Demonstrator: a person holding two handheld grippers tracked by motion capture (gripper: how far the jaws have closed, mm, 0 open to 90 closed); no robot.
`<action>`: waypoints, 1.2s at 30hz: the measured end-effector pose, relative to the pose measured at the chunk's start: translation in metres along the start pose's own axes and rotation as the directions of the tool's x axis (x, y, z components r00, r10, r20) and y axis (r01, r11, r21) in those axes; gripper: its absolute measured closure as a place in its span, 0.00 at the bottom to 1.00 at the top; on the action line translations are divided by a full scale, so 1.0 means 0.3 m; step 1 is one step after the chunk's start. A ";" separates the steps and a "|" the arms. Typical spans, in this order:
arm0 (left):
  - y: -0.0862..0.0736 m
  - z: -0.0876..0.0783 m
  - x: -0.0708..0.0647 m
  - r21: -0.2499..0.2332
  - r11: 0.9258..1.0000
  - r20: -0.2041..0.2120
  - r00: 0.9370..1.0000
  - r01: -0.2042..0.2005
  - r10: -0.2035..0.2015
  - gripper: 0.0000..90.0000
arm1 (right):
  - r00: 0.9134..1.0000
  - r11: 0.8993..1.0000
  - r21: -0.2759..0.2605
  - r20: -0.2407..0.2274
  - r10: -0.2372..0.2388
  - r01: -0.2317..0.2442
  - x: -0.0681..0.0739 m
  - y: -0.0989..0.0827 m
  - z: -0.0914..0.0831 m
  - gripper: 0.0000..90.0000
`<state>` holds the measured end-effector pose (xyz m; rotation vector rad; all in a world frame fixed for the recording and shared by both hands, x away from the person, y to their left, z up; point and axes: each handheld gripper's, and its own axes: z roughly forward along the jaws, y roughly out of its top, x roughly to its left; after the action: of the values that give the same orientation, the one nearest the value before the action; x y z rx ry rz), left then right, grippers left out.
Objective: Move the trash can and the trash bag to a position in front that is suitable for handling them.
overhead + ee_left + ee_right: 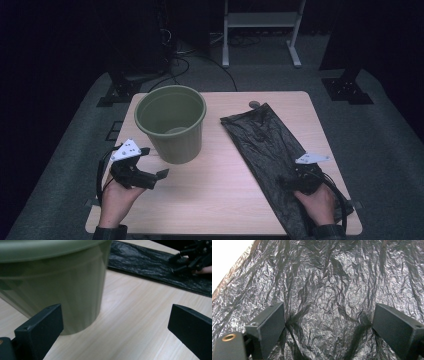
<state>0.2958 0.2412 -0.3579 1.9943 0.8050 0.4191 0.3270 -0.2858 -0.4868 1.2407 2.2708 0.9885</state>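
Black bag (pixel 272 152) lay flat right of the bin (pixel 171 122). Right gripper (pixel 292 184) pressed on its near end, jaws spread; left gripper (pixel 157 175) waited released. Pinching one film layer only seemed wisest.

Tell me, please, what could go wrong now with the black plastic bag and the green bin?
1. The right gripper is open over the flat black plastic trash bag; its jaws may slide on the thin crinkled film or pinch both layers together.
2. The round green plastic bin stands free beside the open left gripper; a sideways push could tip it.
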 end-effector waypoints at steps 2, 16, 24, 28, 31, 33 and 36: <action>0.013 -0.008 0.007 -0.012 1.000 -0.007 1.000 0.002 -0.002 0.00 | 1.000 1.000 0.000 0.000 0.000 0.000 0.000 0.000 0.000 0.11; 0.119 -0.060 0.059 -0.031 0.999 -0.064 0.998 -0.007 0.005 0.00 | 1.000 1.000 0.000 -0.001 0.000 0.000 0.000 0.000 0.000 0.11; 0.171 -0.078 0.107 -0.053 0.999 -0.090 0.996 -0.004 -0.001 0.00 | 1.000 1.000 0.000 0.000 0.000 0.000 0.000 0.000 0.000 0.11; 0.194 -0.075 0.137 -0.049 0.999 -0.102 0.995 0.000 -0.005 0.00 | 1.000 1.000 -0.001 -0.001 0.000 0.000 0.000 0.000 0.000 0.11; 0.210 -0.069 0.161 -0.047 0.999 -0.113 0.994 0.003 -0.009 0.00 | 1.000 1.000 0.000 0.000 0.000 0.000 0.000 0.000 0.000 0.11; 0.216 -0.065 0.168 -0.037 0.999 -0.130 0.992 -0.002 -0.002 0.00 | 1.000 1.000 0.000 0.000 0.000 0.000 0.000 0.000 0.000 0.11; 0.231 -0.048 0.199 -0.026 1.000 -0.136 0.991 0.003 -0.006 0.00 | 1.000 1.000 0.000 0.000 0.000 0.000 0.000 0.000 0.000 0.11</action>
<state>0.3569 0.2656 -0.2926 1.9559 0.8845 0.5654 0.3270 -0.2858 -0.4868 1.2401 2.2709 0.9891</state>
